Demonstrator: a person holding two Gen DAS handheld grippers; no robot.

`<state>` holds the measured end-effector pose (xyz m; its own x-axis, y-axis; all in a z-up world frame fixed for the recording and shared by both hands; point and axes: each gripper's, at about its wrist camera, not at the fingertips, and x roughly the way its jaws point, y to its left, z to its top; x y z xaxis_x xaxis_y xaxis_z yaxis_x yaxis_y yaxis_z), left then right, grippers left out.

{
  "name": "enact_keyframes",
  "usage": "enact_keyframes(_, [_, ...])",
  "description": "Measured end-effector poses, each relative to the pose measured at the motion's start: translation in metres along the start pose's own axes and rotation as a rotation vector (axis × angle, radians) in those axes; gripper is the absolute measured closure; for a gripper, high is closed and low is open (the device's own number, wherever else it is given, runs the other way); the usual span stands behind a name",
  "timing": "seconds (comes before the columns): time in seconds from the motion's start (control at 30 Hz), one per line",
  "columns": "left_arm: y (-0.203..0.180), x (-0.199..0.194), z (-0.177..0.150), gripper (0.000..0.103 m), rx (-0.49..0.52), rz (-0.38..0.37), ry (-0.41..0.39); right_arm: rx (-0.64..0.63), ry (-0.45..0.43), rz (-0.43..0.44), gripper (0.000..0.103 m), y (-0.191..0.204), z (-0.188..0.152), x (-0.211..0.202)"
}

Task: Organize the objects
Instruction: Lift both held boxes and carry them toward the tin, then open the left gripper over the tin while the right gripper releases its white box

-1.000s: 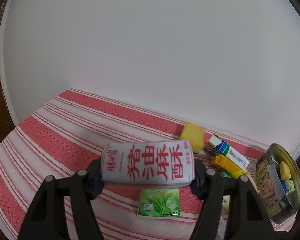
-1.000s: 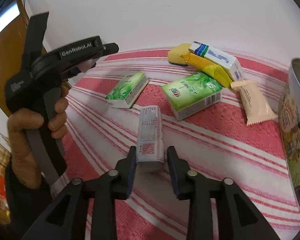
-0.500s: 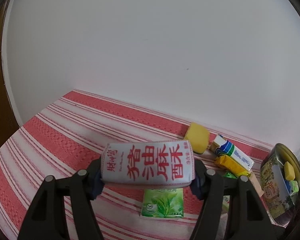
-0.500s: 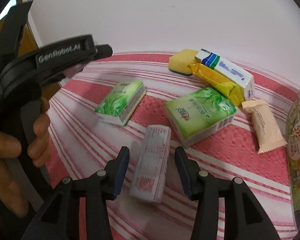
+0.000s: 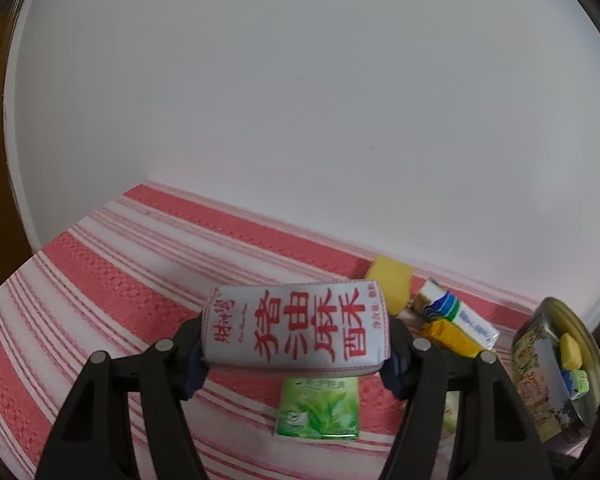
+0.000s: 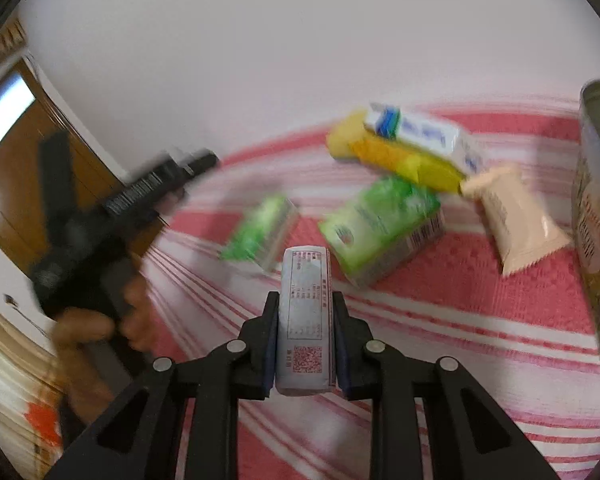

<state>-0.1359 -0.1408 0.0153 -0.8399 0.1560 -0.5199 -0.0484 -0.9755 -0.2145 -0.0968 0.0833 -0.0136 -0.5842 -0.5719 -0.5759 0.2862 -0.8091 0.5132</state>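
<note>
A white packet with red characters (image 5: pixel 296 332) lies crosswise between the pads of my left gripper (image 5: pixel 296 356), which is shut on its two ends and holds it above the red-striped cloth (image 5: pixel 120 280). In the right wrist view a grey-white packet with a QR code (image 6: pixel 306 312) stands lengthwise in my right gripper (image 6: pixel 305 344). The jaws are closing tight on it, and the pads press on both long sides. This view is blurred by motion.
On the cloth lie a small green tissue pack (image 6: pixel 260 232), a larger green pack (image 6: pixel 380 228), a yellow packet (image 6: pixel 408 160), a white-blue pack (image 6: pixel 424 132), a yellow sponge (image 6: pixel 344 136) and a beige snack bag (image 6: pixel 516 220). A decorated tin (image 5: pixel 540 360) stands at the right. A hand (image 6: pixel 84 324) is at the left.
The right jaws widened around the QR-code packet lying loose on the cloth, then closed on it. The right view has rolled and shifted. The left gripper keeps its packet and stays put.
</note>
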Motion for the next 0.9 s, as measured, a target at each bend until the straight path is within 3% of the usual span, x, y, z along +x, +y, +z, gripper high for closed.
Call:
enact_keyframes(0.17, [-0.008, -0.008, -0.001, 0.036, 0.016, -0.030, -0.051, -0.018, -0.155, 0.035, 0.077, 0.007, 0.007, -0.042])
enact_keyframes(0.43, [-0.024, -0.017, -0.006, 0.036, 0.040, -0.066, -0.104, -0.094, -0.409, -0.163, 0.077, -0.009, 0.009, -0.117])
enact_keyframes(0.57, [-0.044, -0.026, -0.012, 0.036, 0.051, -0.083, -0.132, -0.084, -0.464, -0.209, 0.077, -0.029, 0.010, -0.144])
enact_keyframes(0.7, [-0.081, -0.038, -0.020, 0.036, 0.126, -0.102, -0.147, -0.078, -0.488, -0.246, 0.077, -0.047, 0.011, -0.165])
enact_keyframes(0.9, [-0.143, -0.056, -0.034, 0.036, 0.175, -0.196, -0.152, -0.066, -0.524, -0.283, 0.077, -0.080, 0.011, -0.202])
